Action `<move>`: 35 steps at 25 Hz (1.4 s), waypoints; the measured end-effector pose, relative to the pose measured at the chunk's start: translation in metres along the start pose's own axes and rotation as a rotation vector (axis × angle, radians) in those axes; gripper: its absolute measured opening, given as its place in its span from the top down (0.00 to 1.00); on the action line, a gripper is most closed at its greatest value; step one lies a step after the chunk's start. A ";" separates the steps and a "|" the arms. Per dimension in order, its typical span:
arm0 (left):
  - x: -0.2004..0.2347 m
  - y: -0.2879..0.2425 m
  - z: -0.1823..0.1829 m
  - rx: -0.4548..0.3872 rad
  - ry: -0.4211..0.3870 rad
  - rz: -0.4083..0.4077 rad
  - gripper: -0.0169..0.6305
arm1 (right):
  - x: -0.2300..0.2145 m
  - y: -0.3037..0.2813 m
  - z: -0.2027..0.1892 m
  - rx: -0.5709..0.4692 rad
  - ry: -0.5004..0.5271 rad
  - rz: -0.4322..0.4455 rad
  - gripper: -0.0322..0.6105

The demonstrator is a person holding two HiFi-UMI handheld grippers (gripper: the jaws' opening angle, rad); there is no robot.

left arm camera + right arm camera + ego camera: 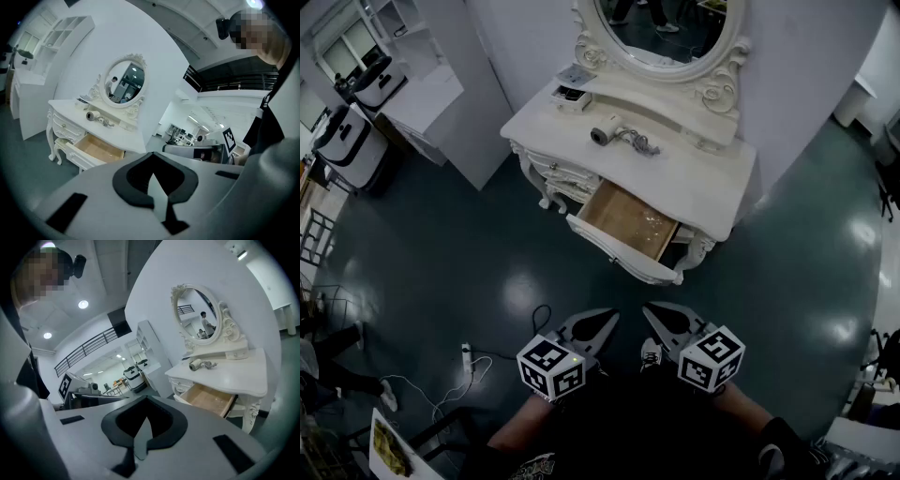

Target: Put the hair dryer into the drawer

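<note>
Left gripper [602,323] and right gripper [658,314] sit side by side, each with jaws pressed together on nothing. Well ahead, the hair dryer [614,134] lies on the white dressing table [703,178], behind the open drawer [628,222].

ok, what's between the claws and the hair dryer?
Head view: dark floor, then the open drawer, which juts out below the tabletop where the hair dryer lies.

White walls [811,66] rise above a glossy dark teal floor [441,253].

Hair dryer [197,364] on table [236,377], drawer [209,400] open
</note>
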State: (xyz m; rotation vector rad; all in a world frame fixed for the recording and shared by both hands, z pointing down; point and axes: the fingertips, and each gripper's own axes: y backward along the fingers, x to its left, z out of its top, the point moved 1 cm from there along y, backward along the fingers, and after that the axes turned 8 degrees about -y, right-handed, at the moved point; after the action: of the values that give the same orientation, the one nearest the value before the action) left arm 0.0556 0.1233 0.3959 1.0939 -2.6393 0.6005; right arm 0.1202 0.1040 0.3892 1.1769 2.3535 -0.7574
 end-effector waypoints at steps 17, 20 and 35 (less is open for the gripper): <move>-0.011 -0.004 -0.002 -0.009 0.001 0.008 0.97 | -0.005 0.010 0.000 -0.013 -0.035 0.020 0.90; -0.013 -0.006 -0.004 -0.011 0.006 0.019 0.97 | -0.008 0.014 0.000 -0.007 -0.033 0.026 0.90; -0.032 -0.040 -0.005 -0.042 0.028 0.080 0.97 | -0.041 0.035 0.013 0.032 -0.005 0.066 0.90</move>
State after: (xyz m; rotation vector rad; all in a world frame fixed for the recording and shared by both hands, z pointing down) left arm 0.1063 0.1197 0.4001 0.9642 -2.6694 0.5685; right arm 0.1731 0.0888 0.3926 1.2579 2.2949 -0.7774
